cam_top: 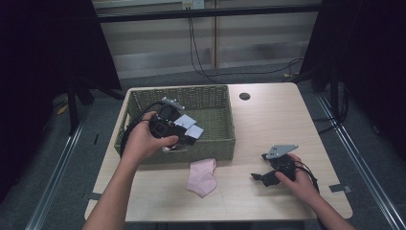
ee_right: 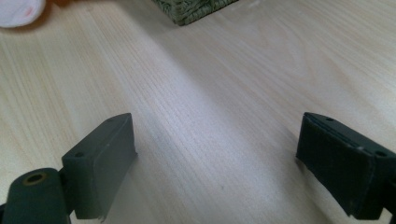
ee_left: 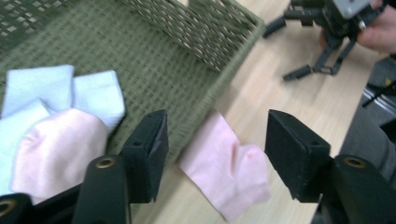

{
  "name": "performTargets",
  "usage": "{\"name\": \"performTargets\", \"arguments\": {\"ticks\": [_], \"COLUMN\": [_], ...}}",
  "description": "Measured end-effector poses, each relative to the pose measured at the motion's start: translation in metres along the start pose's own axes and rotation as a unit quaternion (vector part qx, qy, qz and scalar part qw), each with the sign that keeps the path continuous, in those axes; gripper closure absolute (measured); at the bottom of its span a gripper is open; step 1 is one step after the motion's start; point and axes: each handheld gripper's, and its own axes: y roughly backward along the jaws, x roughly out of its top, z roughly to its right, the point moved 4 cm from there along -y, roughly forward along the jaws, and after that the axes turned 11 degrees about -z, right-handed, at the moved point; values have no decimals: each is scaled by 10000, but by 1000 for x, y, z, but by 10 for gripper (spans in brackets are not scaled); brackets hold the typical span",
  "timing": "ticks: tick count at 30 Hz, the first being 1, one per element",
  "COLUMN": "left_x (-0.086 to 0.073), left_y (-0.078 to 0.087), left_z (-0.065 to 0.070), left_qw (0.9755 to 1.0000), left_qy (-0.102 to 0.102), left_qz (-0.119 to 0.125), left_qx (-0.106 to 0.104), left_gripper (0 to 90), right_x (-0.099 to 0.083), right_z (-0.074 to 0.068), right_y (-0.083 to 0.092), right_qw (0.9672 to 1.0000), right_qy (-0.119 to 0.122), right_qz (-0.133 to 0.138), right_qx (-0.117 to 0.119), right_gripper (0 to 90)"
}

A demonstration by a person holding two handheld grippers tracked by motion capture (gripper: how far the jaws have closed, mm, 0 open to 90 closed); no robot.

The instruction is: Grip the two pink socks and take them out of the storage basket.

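Two grippers are in play, and both stand with jaws spread and nothing between them. Taking the green woven basket [cam_top: 218, 143] as the landmark: nearest the person, the right gripper [cam_top: 262, 176] rests low on the table [cam_top: 268, 120], well to the right of the basket and doing no work. Just in front of the basket's near wall, almost touching it, a pink sock [cam_top: 202, 176] lies flat on the wood. It looks like the one item not yet put away. The left gripper [cam_top: 191, 136] hovers over the basket's near edge, tilted down so that, in the left gripper view, the pink sock [ee_left: 229, 172] shows between its open jaws, though still below them. Inside the basket, close to the near wall, lie another pink sock [ee_left: 56, 154] and white socks [ee_left: 79, 93].

Several things could go wrong from here, as a judgement. The sock lies so close to the basket wall that a descending jaw may catch the rim or nudge the light basket sideways. The sock is thin and flat, so jaws closing too high would meet on air, and jaws pressed too hard could scrape the table and push the fabric away. A pinch on one corner only may let the sock droop and snag on the wall while being lifted over.
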Motion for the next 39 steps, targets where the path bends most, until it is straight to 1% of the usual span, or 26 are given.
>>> {"name": "performTargets", "arguments": {"ticks": [1, 2, 3, 4, 5, 7, 10, 11, 13, 15, 17, 18, 19, 21, 22, 24, 28, 29, 30, 33, 34, 35, 37, 38, 39], "left_x": [1, 2, 2, 3, 3, 4, 5, 5, 6, 6, 5, 4, 3, 2, 0, -2, -7, -8, -8, -8, -8, -8, -7, -7, -6], "left_y": [1, 1, 3, 3, 3, 4, 3, 3, 3, 4, 5, 7, 8, 10, 11, 11, 8, 7, 5, 2, 1, 0, -1, -1, -2], "left_z": [-3, -5, -9, -10, -12, -17, -23, -25, -28, -33, -36, -38, -40, -44, -48, -53, -61, -64, -65, -72, -74, -75, -77, -78, -78], "left_qw": [10000, 10000, 10000, 9999, 9998, 9997, 9993, 9994, 9990, 9991, 9989, 9988, 9980, 9971, 9976, 9968, 9970, 9971, 9966, 9963, 9967, 9961, 9965, 9966, 9963], "left_qy": [-30, 0, -21, 92, 113, 113, 254, 251, 337, 345, 386, 389, 491, 597, 540, 655, 633, 634, 695, 741, 689, 742, 660, 644, 666], "left_qz": [-20, 31, 4, 121, 139, 165, 252, 226, 271, 240, 262, 268, 348, 404, 338, 354, 244, 222, 263, 216, 192, 237, 242, 227, 279], "left_qx": [31, 36, 54, 34, 35, 103, 85, 61, 84, 88, 107, 150, 169, 224, 273, 309, 369, 357, 349, 374, 393, 418, 446, 467, 464], "left_gripper": [376, 373, 372, 370, 369, 365, 346, 346, 347, 347, 346, 346, 346, 344, 343, 337, 332, 329, 327, 325, 324, 323, 318, 318, 318], "right_x": [0, 0, 0, 0, 0, 0, 0, 0, 0, 0, 0, 0, 0, 0, 0, 0, 0, 0, 0, 0, 0, 0, 0, 0, 0], "right_z": [0, 0, 0, 0, 0, 0, 0, 0, 0, 0, 0, 0, 0, 0, 0, 0, 0, 0, 0, 0, 0, 0, 0, 0, 0], "right_y": [0, 0, 0, 0, 0, 0, 0, 0, 0, 0, 0, 0, 0, 0, 0, 0, 0, 0, 0, 0, 0, 0, 0, 0, 0], "right_qw": [10000, 10000, 10000, 10000, 10000, 10000, 10000, 10000, 10000, 10000, 10000, 10000, 10000, 10000, 10000, 10000, 10000, 10000, 10000, 10000, 10000, 10000, 10000, 10000, 10000], "right_qy": [2, 2, 1, 1, 3, 2, 1, 0, 0, -1, -1, 1, 1, 0, 0, 0, 0, -1, -1, -16, -17, -20, -21, -20, -23], "right_qz": [0, -1, 0, 0, 1, 1, 2, 0, 1, 1, 1, 1, 2, 2, 2, 2, 3, 2, 2, 3, 5, 6, 6, 6, 7], "right_qx": [0, 1, 1, 1, 1, 1, 1, 3, 2, 2, 2, 1, 1, 2, 2, 1, 0, 0, -1, -8, -14, -16, -16, -17, -15], "right_gripper": [107, 107, 107, 107, 107, 107, 107, 107, 107, 107, 107, 107, 107, 107, 107, 107, 107, 107, 107, 107, 107, 107, 107, 107, 107]}}
